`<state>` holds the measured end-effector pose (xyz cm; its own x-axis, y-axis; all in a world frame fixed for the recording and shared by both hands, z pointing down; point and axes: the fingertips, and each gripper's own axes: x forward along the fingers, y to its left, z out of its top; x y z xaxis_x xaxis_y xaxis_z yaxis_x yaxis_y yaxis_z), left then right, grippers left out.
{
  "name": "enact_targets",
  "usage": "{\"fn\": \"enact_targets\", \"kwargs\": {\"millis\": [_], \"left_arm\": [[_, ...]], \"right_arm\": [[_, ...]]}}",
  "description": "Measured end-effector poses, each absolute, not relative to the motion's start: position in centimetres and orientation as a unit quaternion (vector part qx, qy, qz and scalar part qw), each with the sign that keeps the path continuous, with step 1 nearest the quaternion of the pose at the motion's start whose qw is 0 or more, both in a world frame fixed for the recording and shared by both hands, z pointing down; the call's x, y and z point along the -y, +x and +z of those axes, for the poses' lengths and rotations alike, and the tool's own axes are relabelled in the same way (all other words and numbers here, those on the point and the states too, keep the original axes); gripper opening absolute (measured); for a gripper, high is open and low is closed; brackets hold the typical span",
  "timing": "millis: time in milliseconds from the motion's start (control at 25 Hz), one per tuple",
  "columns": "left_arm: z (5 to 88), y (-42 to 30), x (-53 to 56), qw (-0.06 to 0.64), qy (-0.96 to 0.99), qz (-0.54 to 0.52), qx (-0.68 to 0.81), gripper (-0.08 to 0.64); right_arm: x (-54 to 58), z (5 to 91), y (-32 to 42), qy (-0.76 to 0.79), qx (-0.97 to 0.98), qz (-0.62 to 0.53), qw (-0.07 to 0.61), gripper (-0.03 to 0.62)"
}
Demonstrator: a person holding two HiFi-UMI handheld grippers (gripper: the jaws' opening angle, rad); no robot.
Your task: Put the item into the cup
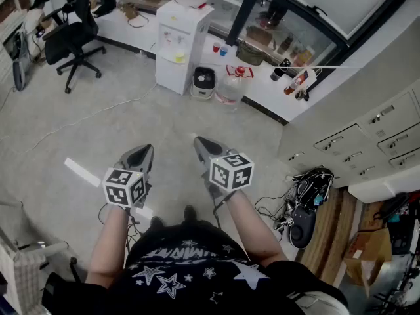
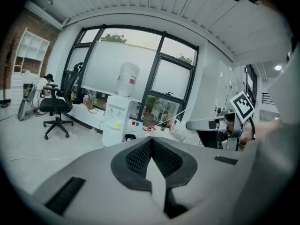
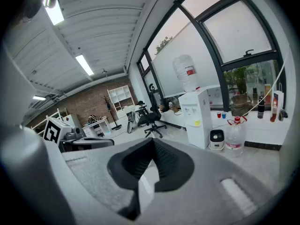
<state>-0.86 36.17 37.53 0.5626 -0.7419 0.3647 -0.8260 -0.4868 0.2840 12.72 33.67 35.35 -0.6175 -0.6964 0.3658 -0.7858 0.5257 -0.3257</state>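
I see no task item or table here; both grippers are held over a bare office floor. My left gripper (image 1: 146, 151) points forward with its jaws closed tip to tip (image 2: 151, 139) and nothing between them. My right gripper (image 1: 200, 141) is beside it, also shut and empty (image 3: 152, 141). Each shows in the other's view: the right gripper (image 2: 206, 123) and the left gripper (image 3: 86, 142). Two small cups, one red (image 1: 216, 46) and one blue (image 1: 225, 49), stand far off on the window ledge.
Ahead stand a white water dispenser (image 1: 182, 41), a small bin-like appliance (image 1: 204, 81) and a water jug (image 1: 230, 87). An office chair (image 1: 72, 38) is at the far left. Drawers (image 1: 354, 143) and a bag with cables (image 1: 305, 202) are on the right.
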Motion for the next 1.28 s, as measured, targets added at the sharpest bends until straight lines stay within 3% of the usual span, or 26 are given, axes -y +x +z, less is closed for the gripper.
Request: {"fn": "enact_targets", "kwargs": {"millis": [600,1280], "left_arm": [[37.7,-1.6,-37.8,0.214,0.863,0.098,0.447,0.005],[39.5,-7.9,-41.6,0.233,0.869,0.098,0.425,0.005]], "right_arm": [[-34.4,34.6,12.1,0.431,0.872,0.209,0.103,0.002],[-38.5,35.8,9.3,0.476,0.844,0.233,0.083,0.002]]}}
